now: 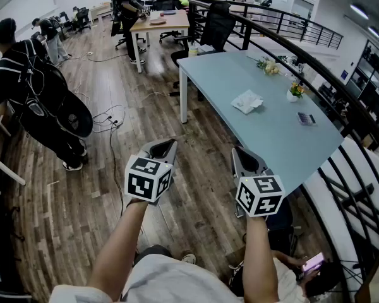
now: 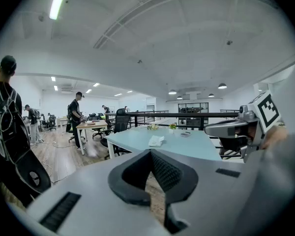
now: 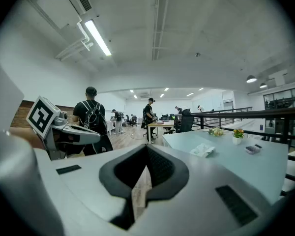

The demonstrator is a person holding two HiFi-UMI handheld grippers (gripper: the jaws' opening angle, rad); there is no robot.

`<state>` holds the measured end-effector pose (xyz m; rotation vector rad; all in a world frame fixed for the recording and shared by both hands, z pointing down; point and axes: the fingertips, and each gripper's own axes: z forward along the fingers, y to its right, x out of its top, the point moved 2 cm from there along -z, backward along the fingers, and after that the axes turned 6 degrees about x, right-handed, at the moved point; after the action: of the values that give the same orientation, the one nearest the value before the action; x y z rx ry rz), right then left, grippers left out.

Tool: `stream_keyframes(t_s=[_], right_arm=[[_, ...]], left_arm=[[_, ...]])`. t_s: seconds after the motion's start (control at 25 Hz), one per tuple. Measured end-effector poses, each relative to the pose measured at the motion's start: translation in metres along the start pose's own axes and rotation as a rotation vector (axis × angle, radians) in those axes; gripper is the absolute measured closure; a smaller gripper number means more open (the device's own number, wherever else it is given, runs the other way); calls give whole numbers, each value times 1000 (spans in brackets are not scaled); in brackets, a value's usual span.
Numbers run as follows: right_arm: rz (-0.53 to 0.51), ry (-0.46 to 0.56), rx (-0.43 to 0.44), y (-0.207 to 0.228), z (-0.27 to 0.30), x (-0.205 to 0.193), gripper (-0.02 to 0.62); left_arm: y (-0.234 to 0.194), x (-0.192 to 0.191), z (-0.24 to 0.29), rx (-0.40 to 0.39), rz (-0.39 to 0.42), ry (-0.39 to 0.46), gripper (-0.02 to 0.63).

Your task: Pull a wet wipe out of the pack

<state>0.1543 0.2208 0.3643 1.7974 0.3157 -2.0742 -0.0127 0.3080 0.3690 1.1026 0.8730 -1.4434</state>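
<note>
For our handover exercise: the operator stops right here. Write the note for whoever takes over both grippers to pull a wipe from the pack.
Left gripper: shut, empty, over the floor, short of the table.
Right gripper: shut, empty, beside the table's near end.
White wipe pack: mid-table, ahead of both grippers, untouched.
Done: nothing yet.
Left: step up to the table, open the jaws, steady the pack, pull out a wipe.

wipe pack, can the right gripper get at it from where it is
Probably not from here. The pack lies out on the table, well beyond the right gripper, which hangs off the near corner, jaws shut. Nothing stands between them, so stepping closer should do.
</note>
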Motion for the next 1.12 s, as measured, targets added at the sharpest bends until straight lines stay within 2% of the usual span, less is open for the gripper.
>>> stream_keyframes(t_s=[0.4, 0.76, 1.12], right_arm=[[-6, 5, -6, -1, 10, -4, 591], [0, 13, 5, 5, 38, -6, 586], [4, 10, -16, 24, 93, 2, 525]], left_arm=[[-10, -1, 3, 25, -1, 1, 611], [-25, -1, 29, 16, -4, 7, 611], [-61, 6, 80, -4, -14, 1, 611]])
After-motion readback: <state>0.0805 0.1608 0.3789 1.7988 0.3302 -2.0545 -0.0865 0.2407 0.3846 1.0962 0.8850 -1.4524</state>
